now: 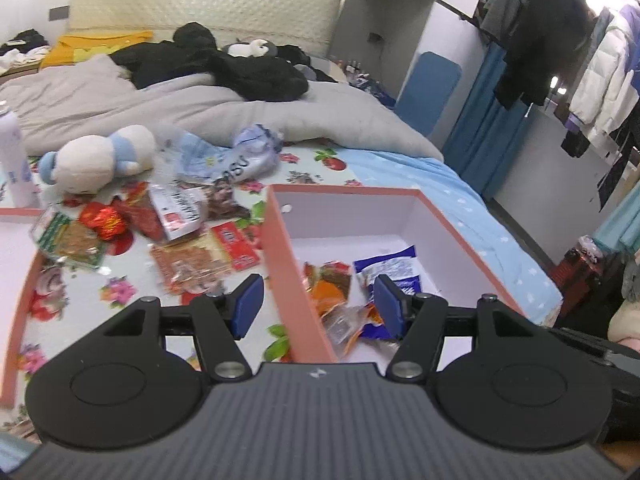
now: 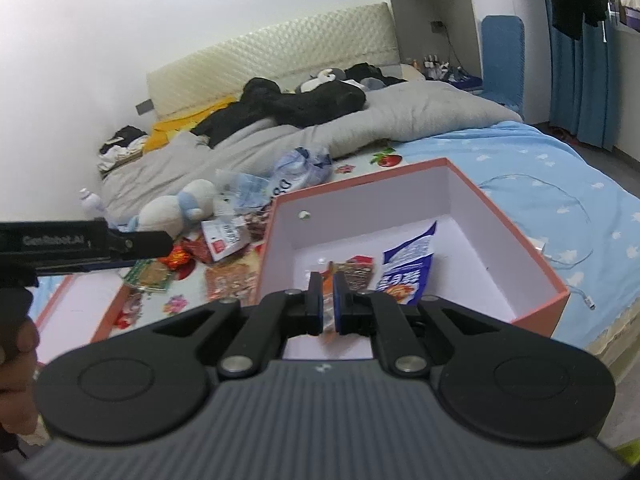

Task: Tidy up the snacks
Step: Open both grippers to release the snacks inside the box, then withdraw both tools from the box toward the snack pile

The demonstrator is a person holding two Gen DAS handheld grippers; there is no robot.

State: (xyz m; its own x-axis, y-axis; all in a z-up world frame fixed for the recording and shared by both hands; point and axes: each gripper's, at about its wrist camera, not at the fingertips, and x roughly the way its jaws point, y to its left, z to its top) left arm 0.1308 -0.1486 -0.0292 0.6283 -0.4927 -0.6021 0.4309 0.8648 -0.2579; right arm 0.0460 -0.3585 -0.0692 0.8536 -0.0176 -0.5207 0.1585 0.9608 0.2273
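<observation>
A pink box (image 1: pixel 344 189) (image 2: pixel 360 179) with a white inside lies open on the bed. In it are a blue-white packet (image 1: pixel 394 268) (image 2: pixel 408 268), a red-brown packet (image 2: pixel 360 271) and an orange packet (image 1: pixel 330 294). My left gripper (image 1: pixel 318 306) is open and holds nothing; it hovers over the box's left wall. In the right wrist view it shows from the side (image 2: pixel 140 242). My right gripper (image 2: pixel 328 304) is shut above the box's near end. An orange wrapper shows in the slit between its pads, seemingly lying in the box behind. Loose snack packets (image 1: pixel 192 236) (image 2: pixel 228 276) are strewn left of the box.
A second pink tray or lid (image 1: pixel 20 300) (image 2: pixel 108 316) lies at the left. Beyond the snacks are a plush toy (image 1: pixel 96 160) and a white bottle (image 1: pixel 14 160). A grey duvet (image 1: pixel 200 100) covers the far bed. A thin cable (image 2: pixel 560 208) runs over the blue sheet.
</observation>
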